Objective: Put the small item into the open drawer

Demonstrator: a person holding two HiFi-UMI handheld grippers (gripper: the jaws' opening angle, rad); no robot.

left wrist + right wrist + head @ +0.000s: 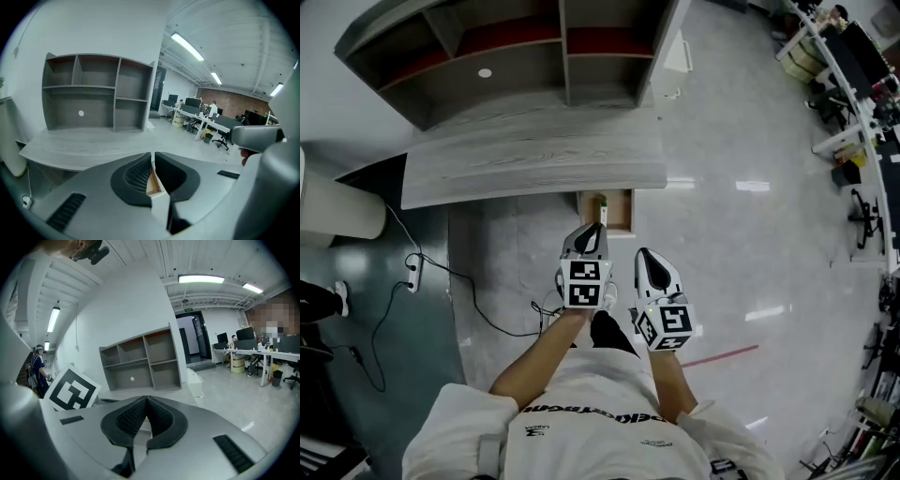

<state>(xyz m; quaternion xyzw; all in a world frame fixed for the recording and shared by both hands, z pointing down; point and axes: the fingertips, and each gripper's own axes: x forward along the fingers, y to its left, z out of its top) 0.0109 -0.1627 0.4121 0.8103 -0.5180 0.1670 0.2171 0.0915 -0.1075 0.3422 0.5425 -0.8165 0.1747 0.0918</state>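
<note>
A small wooden drawer stands open under the front edge of the grey desk. Inside it lies a small whitish item with a green end. My left gripper hovers just in front of and above the drawer, pointing at it. Its jaws are together with nothing between them. In the left gripper view only a thin slit shows between the pads, with a strip of the drawer's wood behind. My right gripper sits beside the left one, a little nearer me, shut and empty.
A grey shelf unit stands on the desk's far side. A power strip with cables lies on the floor to the left, near a white cylinder. Red tape marks the floor at right. Office desks and chairs line the far right.
</note>
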